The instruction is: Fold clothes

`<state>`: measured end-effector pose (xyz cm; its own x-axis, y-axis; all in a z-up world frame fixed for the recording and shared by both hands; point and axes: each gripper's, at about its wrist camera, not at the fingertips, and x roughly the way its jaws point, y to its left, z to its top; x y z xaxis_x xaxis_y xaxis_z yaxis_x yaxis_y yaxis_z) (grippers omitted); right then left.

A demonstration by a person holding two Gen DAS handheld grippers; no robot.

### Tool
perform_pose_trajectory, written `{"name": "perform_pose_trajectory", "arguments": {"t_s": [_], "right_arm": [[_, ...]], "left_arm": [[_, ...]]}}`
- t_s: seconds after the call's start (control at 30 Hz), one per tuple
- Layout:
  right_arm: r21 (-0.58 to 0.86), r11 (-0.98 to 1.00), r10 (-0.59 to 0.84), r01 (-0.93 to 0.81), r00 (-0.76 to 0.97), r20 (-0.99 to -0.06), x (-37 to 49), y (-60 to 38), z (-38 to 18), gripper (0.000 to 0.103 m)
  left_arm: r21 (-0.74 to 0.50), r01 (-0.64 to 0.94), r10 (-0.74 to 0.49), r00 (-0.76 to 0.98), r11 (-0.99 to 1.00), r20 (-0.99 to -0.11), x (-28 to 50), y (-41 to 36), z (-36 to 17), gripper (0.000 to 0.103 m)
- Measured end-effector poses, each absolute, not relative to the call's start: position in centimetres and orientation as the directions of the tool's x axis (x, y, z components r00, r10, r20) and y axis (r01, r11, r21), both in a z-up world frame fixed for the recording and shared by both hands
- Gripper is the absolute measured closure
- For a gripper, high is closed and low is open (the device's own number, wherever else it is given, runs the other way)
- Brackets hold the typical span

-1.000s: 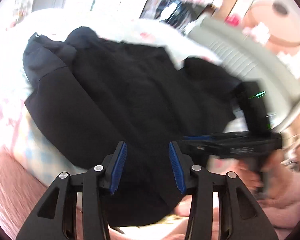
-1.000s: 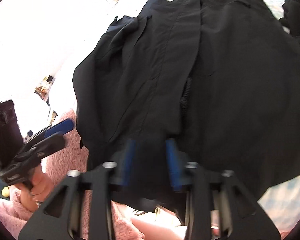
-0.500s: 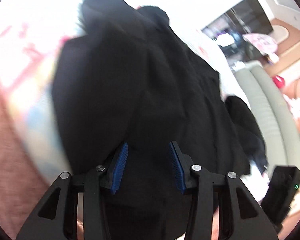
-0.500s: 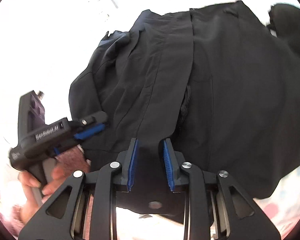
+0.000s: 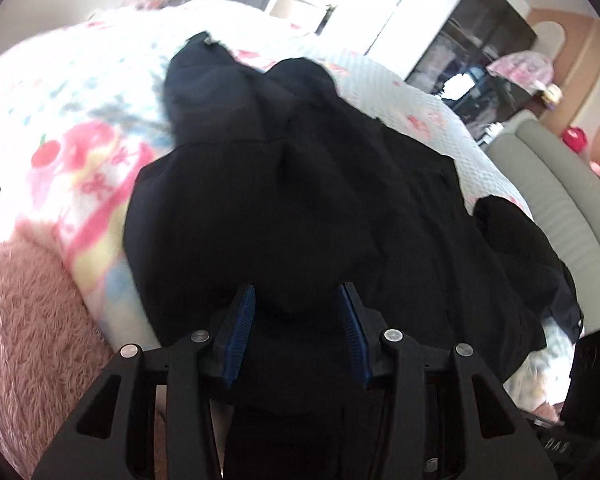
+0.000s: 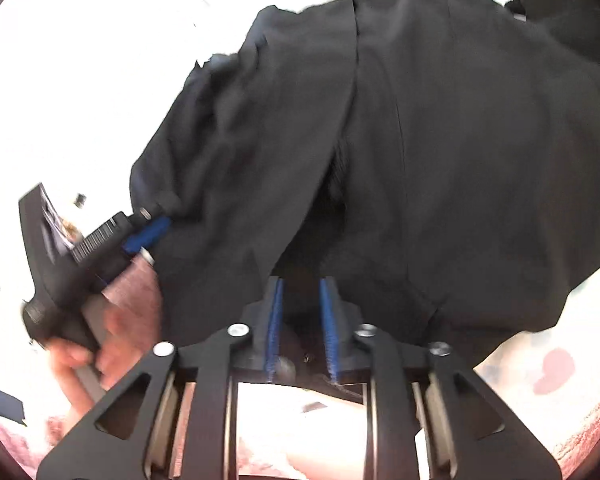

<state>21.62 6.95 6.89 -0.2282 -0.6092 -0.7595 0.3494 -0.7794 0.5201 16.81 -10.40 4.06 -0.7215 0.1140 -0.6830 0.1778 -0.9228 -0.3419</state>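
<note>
On the bed (image 5: 80, 128), black garment (image 5: 300, 200) spread over patterned bedding. Left claw (image 5: 296, 320) half spread, bunched black fabric filling the gap; grip unclear. Right claw (image 6: 302, 312) narrow, jaws just reopened slightly, garment hem between pads, contact unclear. Hand (image 6: 100, 344) holds left claw's handle.

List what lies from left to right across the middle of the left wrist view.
Pink fluffy blanket → patterned bed cover → black garment → grey ribbed couch back.
</note>
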Motion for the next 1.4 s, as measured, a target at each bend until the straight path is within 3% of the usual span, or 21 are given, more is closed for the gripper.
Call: {"name": "perform_pose_trajectory", "arguments": {"t_s": [0.1,0.23,0.33,0.4,0.47,0.5,0.53,0.57,0.73,0.83,0.97,1.07,1.17,1.23,1.3,1.4], "right_arm": [[0.515,-0.79,-0.601,0.332,-0.256,-0.757,21.2,8.4,8.5,0.062],[0.432,-0.842,-0.526,0.323,-0.318,-0.789,20.5,10.1,9.5,0.048],[0.337,-0.897,-0.426,0.285,-0.357,-0.831,19.5,11.1,8.7,0.046],[0.321,-0.91,-0.4,0.263,-0.351,-0.846,19.0,11.3,7.1,0.046],[0.312,-0.915,-0.383,0.255,-0.31,-0.87,19.1,12.0,4.9,0.046],[0.3,-0.917,-0.373,0.261,-0.299,-0.878,19.1,12.0,4.3,0.046],[0.287,-0.919,-0.362,0.27,-0.291,-0.885,19.1,12.0,3.8,0.047],[0.282,-0.92,-0.358,0.273,-0.289,-0.888,19.1,11.9,3.8,0.047],[0.297,-0.912,-0.376,0.284,-0.285,-0.882,18.1,11.2,5.4,0.047],[0.353,-0.88,-0.446,0.318,-0.297,-0.844,16.7,10.6,7.6,0.046],[0.49,-0.792,-0.588,0.363,-0.243,-0.771,12.7,9.3,9.6,0.045],[0.515,-0.772,-0.609,0.373,-0.2,-0.768,10.0,7.7,8.8,0.045],[0.508,-0.772,-0.598,0.382,-0.165,-0.784,8.0,6.0,7.4,0.045],[0.489,-0.779,-0.578,0.393,-0.146,-0.803,6.7,4.6,6.8,0.044],[0.471,-0.784,-0.56,0.403,-0.135,-0.817,4.2,3.6,6.3,0.044],[0.466,-0.78,-0.557,0.418,-0.121,-0.822,-0.3,2.3,6.1,0.042]], "left_arm": [[-0.2,0.088,0.074,-0.731,-0.976,-0.678,15.6,-6.9,5.7,0.053],[-0.289,-0.117,0.3,-0.591,-0.95,-0.749,11.2,-2.7,4.8,0.052],[-0.345,-0.19,0.393,-0.499,-0.919,-0.773,9.4,0.1,3.1,0.048],[-0.328,-0.205,0.387,-0.46,-0.922,-0.799,9.3,1.4,1.5,0.041],[-0.232,-0.201,0.301,-0.464,-0.952,-0.834,8.9,2.8,0.6,0.042],[-0.179,-0.199,0.255,-0.476,-0.963,-0.841,8.9,3.6,0.3,0.054],[-0.125,-0.173,0.197,-0.504,-0.977,-0.841,9.1,3.7,0.2,0.084],[-0.088,-0.145,0.153,-0.526,-0.985,-0.837,9.3,3.4,0.3,0.092],[-0.308,-0.123,0.323,-0.544,-0.944,-0.774,9.7,-0.2,1.5,0.096],[-0.372,-0.193,0.413,-0.564,-0.908,-0.715,10.6,-0.3,3.4,0.097],[-0.415,-0.262,0.488,-0.541,-0.872,-0.685,10.0,0.3,4.6,0.097],[-0.396,-0.289,0.49,-0.483,-0.872,-0.726,9.3,1.0,3.7,0.097],[-0.457,-0.319,0.553,-0.361,-0.83,-0.751,8.0,0.7,3.4,0.09],[-0.487,-0.331,0.582,-0.319,-0.808,-0.748,6.2,-0.4,4.2,0.066],[-0.477,-0.338,0.58,-0.363,-0.811,-0.729,4.1,-2.1,6.0,0.056],[-0.394,-0.311,0.5,-0.462,-0.865,-0.732,-0.5,-5.3,7.7,0.052]]}}
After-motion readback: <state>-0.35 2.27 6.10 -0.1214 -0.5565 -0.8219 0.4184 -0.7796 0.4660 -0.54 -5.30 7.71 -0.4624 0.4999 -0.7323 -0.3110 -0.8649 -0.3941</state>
